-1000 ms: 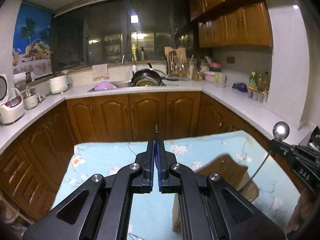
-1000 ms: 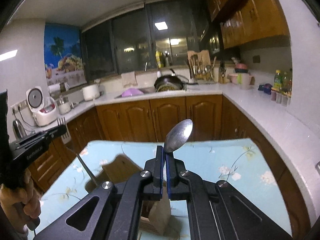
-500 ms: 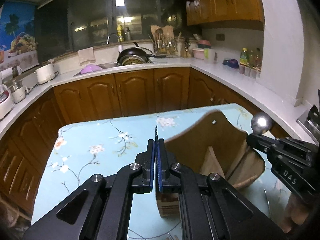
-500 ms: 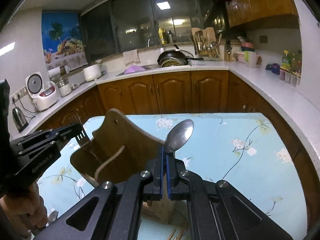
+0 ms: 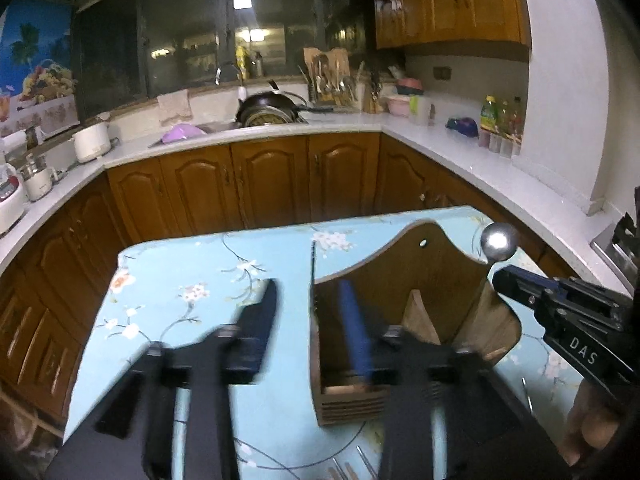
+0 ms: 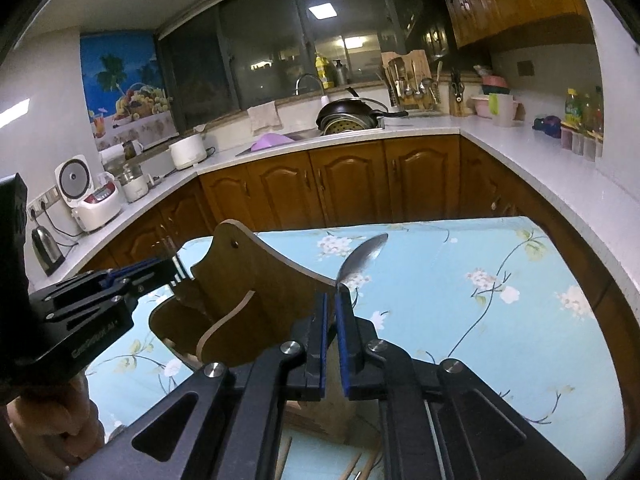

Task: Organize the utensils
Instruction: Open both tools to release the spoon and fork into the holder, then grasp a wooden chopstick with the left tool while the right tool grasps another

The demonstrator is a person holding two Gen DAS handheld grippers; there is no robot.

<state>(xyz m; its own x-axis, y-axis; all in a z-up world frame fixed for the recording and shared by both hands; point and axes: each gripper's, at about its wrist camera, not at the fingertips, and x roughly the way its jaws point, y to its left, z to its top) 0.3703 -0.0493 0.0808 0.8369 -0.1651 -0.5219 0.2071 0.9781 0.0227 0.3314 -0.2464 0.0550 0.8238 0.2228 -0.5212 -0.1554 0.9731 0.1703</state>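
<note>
table: light-blue floral tablecloth (image 6: 460, 320), kitchen counter behind; a few loose chopsticks (image 6: 356, 468) lie at the near edge
holder: wooden utensil holder (image 5: 400, 320), tall curved back with hang hole, divided into compartments, stands near the middle of the table
left gripper: (image 5: 312, 320) jaws spread wide, motion-blurred, one finger outside the holder, the other over its left compartment; grips nothing
right gripper: (image 6: 332, 320) jaws a narrow gap apart, spoon handle between them; cannot tell if the pads really pinch it, looks loosened
fork: (image 5: 313, 268) thin upright handle at the holder's left front corner, tines (image 6: 176, 268) seen by the left gripper tip in the right view; seems to stand in the left compartment, bottom hidden
spoon: (image 6: 362, 258) bowl up and tilted right, handle goes down past the holder's right end; whether it sits inside the right compartment is hidden
step: judged as dropping fork and spoon into the holder, near done for these two
risk 1: spoon leans; if handle is outside the wall, letting go drops it on the cloth
risk 2: left finger inside the compartment may catch the fork or the wall on pull-out and tip the holder
risk 3: grippers close together, could knock each other
</note>
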